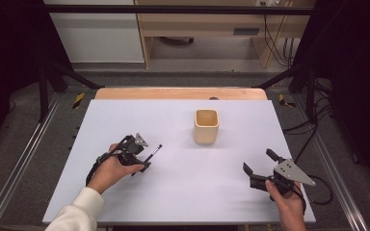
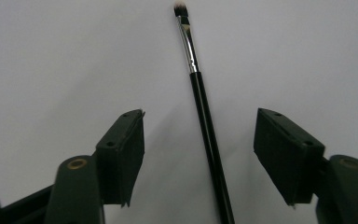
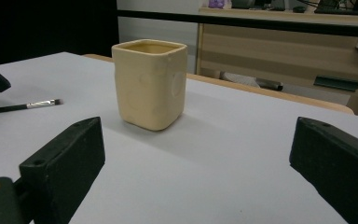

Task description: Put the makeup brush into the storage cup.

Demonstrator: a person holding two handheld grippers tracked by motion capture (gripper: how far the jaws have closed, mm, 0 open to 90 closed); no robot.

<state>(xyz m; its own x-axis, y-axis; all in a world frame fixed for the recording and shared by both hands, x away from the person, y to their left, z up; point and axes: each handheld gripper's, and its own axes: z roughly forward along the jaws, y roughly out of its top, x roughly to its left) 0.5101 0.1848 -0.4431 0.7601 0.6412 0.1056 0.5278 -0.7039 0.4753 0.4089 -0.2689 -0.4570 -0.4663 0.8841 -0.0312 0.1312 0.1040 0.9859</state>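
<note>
Black jaws of the left claw (image 2: 199,154) stand apart astride the brush (image 2: 204,121), not yet gripped. Closure on its handle is judged next; the right claw (image 1: 259,167) is held wide near the cup (image 1: 206,126).

Pale sheet (image 1: 183,192) laid over a wooden table (image 1: 180,93), whose bare strip shows along the far edge. Left gripper (image 1: 147,163) sits toward the left edge, about midway between near and far edges, held in a hand with a white sleeve. A slim black brush (image 1: 155,151) sticks out from its jaws, angled toward the far right, tip resting on the sheet; whether the jaws press on the handle cannot be told from here. Cream square cup (image 1: 206,126) stands upright right of centre, toward the far edge, well apart from both grippers. Right gripper (image 1: 259,166) rests near the near right corner, jaws spread wide, nothing between them, aimed left.
</note>
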